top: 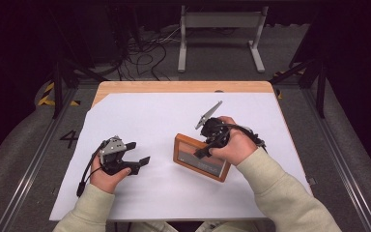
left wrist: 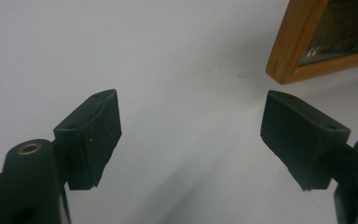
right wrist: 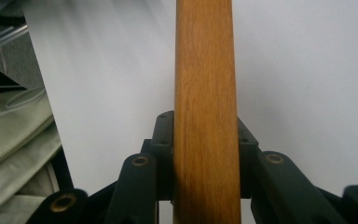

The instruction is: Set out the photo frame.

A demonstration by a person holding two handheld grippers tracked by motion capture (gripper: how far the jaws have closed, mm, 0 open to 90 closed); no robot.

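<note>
The right gripper (top: 204,151) clamps its two black jaws on the edge of a flat rectangular wooden picture frame with a dark panel (top: 200,159), one jaw on each face of the wood. The frame sits on the white sheet (top: 154,121) covering the tabletop, right of centre and nearer the front edge; it seems tilted up slightly, though this is hard to judge. The left gripper (top: 137,152) rests near the front left, jaws spread wide and empty, aimed toward the frame.
</note>
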